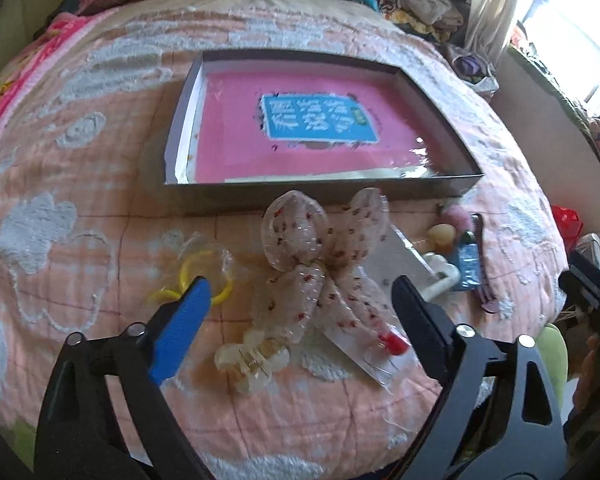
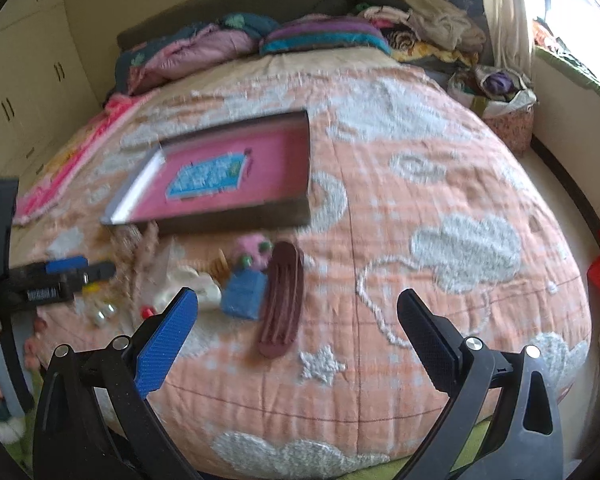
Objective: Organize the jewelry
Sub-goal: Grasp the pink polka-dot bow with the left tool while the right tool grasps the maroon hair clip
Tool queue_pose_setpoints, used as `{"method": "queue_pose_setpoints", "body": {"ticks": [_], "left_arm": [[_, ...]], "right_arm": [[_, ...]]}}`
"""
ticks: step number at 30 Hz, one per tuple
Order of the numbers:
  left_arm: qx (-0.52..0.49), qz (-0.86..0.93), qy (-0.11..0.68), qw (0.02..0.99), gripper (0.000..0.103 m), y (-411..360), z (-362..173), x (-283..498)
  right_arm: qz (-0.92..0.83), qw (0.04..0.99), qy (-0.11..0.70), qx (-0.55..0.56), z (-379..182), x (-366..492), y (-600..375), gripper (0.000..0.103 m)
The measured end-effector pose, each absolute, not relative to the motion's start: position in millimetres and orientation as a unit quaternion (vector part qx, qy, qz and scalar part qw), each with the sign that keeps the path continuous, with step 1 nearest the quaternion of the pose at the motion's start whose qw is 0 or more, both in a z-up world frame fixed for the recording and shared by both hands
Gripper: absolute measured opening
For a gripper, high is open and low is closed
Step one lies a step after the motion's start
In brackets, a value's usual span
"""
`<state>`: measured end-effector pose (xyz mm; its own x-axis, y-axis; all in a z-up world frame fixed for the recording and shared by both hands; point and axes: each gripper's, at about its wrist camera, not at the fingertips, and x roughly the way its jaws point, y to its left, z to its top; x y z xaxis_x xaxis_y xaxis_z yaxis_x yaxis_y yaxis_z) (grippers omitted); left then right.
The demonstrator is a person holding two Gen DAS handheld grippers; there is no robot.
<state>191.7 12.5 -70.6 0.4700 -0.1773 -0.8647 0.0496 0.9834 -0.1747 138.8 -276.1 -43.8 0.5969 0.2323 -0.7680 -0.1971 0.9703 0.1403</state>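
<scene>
L gripper point(image 1: 300, 300) hangs over the bedspread point(image 1: 80, 208) w/ jaws spread wide, nothing between the pads; the dotted fabric bow point(image 1: 320, 252) lies on the cover betw. the two fingers but below them, not pinched. Just left of the blue finger point(image 1: 180, 336) sits a yellow ring in a clear bag point(image 1: 204, 276), near the bottom a pale claw clip point(image 1: 252, 360), and by the black finger a card w/ a red bead point(image 1: 392, 344). Further right: white clip point(image 1: 444, 276), blue packet point(image 1: 468, 264), dark comb clip point(image 1: 484, 280), all close together in front of the box point(image 1: 180, 128). Box is open-topped, pink lining w/ a blue label point(image 1: 320, 120); no jewelry visible in it. R gripper point(image 2: 298, 312) also stands released, empty, above the maroon comb clip point(image 2: 280, 300), blurred. In the right wrist view the L gripper's frame shows at the left edge.
</scene>
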Motion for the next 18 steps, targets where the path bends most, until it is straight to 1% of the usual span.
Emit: {"method": "queue_pose_setpoints", "body": {"ticks": [5, 7, 8, 10, 12, 13, 15, 16, 17, 18], "left_arm": [[-0.059, -0.076, 0.526, 0.845, 0.070, 11.0, -86.5, 202.6], [-0.056, -0.078, 0.531, 0.842, 0.058, 9.3, -91.9, 205.5], [-0.055, -0.078, 0.532, 0.842, 0.056, 8.6, -93.4, 206.1], [-0.054, -0.084, 0.530, 0.842, 0.048, 7.5, -94.9, 207.0], [-0.049, -0.084, 0.530, 0.842, 0.044, 6.2, -96.4, 209.2], [-0.049, -0.086, 0.532, 0.841, 0.039, 5.4, -97.2, 210.6], [-0.048, -0.087, 0.534, 0.840, 0.036, 4.9, -99.3, 212.7], [-0.046, -0.086, 0.533, 0.841, 0.030, 4.8, -99.5, 213.8], [-0.044, -0.087, 0.530, 0.842, 0.028, 4.8, -99.0, 214.1], [-0.041, -0.084, 0.528, 0.844, 0.023, 5.0, -98.2, 214.5]], "right_arm": [[0.120, 0.882, 0.457, -0.010, -74.3, 142.6, -266.7, 0.098], [0.119, 0.879, 0.462, -0.018, -84.0, 147.0, -263.8, 0.097], [0.119, 0.877, 0.466, -0.023, -88.0, 148.9, -262.4, 0.096], [0.119, 0.871, 0.475, -0.035, -97.7, 154.4, -258.9, 0.084], [0.117, 0.866, 0.485, -0.043, -107.8, 159.2, -257.9, 0.082], [0.114, 0.864, 0.489, -0.045, -113.0, 161.7, -258.0, 0.081], [0.116, 0.863, 0.490, -0.041, -118.3, 165.3, -258.4, 0.081], [0.116, 0.864, 0.488, -0.042, -118.7, 167.1, -258.2, 0.080], [0.117, 0.865, 0.486, -0.044, -118.6, 168.2, -257.7, 0.078], [0.118, 0.866, 0.483, -0.047, -118.5, 170.4, -256.9, 0.076]]}}
